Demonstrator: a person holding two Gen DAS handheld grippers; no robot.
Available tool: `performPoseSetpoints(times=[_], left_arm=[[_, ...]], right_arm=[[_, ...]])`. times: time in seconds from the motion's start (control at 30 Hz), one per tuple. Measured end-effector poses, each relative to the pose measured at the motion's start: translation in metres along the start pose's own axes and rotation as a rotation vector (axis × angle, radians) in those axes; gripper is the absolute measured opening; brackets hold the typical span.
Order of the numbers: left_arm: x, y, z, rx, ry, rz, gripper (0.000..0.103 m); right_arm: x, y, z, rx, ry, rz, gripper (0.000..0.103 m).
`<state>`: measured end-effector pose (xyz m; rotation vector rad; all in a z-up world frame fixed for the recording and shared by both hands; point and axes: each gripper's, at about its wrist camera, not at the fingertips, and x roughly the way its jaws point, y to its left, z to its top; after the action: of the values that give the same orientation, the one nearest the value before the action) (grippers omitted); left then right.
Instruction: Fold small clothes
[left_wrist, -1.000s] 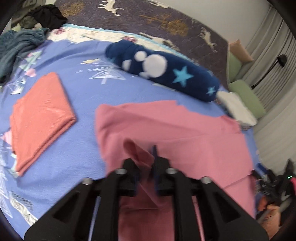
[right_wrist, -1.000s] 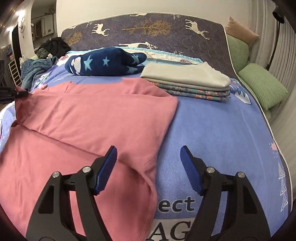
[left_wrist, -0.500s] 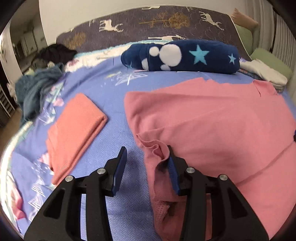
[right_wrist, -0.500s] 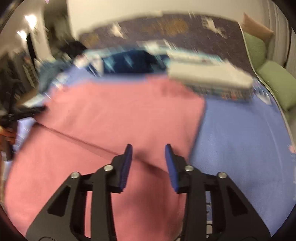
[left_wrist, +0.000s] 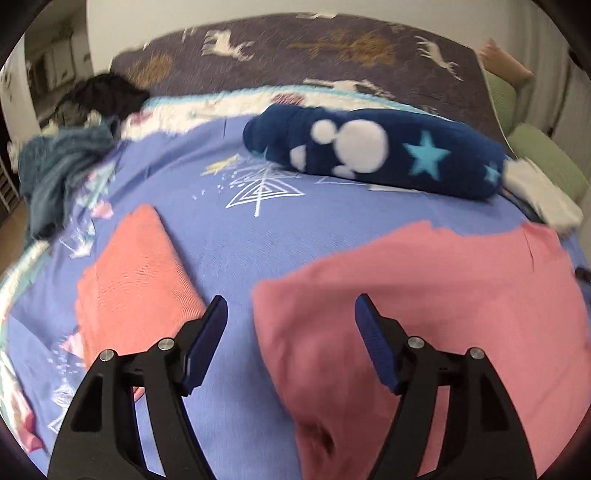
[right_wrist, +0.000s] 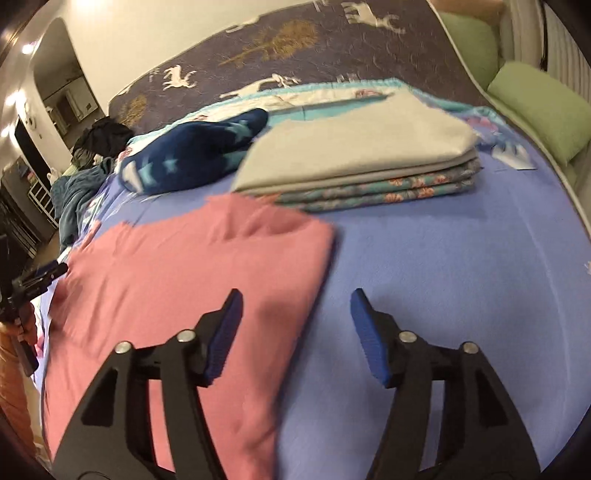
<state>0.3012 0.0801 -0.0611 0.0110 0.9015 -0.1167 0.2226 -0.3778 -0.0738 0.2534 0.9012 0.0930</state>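
Observation:
A pink garment (left_wrist: 424, 295) lies folded flat on the blue bed sheet (left_wrist: 229, 229). My left gripper (left_wrist: 291, 314) hovers over the garment's left edge, and its jaws are opening. The edge lies below the gap and neither pad touches it. In the right wrist view the pink garment (right_wrist: 184, 277) fills the left half, and my right gripper (right_wrist: 295, 306) stands over its right edge. Those jaws are opening too, with no pad pressing on the cloth. The left gripper (right_wrist: 40, 277) shows at the far left edge.
A folded orange cloth (left_wrist: 136, 273) lies left of the garment. A rolled navy blanket with stars (left_wrist: 369, 155) lies behind it. A stack of folded clothes (right_wrist: 362, 158) sits at the back right. Crumpled dark clothes (left_wrist: 62, 173) lie at the bed's left side, green pillows (right_wrist: 532, 107) at the right.
The left gripper let go of the pink fabric and opened wide. The right gripper narrowed over the garment, then spread again. Both views shifted, and the garment now lies flat.

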Motion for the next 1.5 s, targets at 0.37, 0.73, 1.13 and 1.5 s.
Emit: performPoseSetpoints(times=[0.37, 0.73, 1.13, 1.5], left_arm=[[0.027, -0.026, 0.009, 0.070, -0.026, 0.048, 0.003], [-0.019, -0.025, -0.001, 0.043, -0.154, 0.180, 0.031], [-0.055, -0.060, -0.084, 0.233, -0.096, 0.172, 0.050], [-0.116, -0.057, -0.155, 0.234, -0.066, 0.062, 0.058]], right_arm=[[0.026, 0.017, 0.026, -0.059, -0.058, -0.012, 0.006], [-0.015, 0.019, 0.012, -0.048, -0.149, -0.107, 0.056], [-0.047, 0.065, -0.091, -0.317, -0.064, -0.358, 0.050], [-0.138, 0.115, -0.137, -0.421, -0.259, -0.340, 0.049]])
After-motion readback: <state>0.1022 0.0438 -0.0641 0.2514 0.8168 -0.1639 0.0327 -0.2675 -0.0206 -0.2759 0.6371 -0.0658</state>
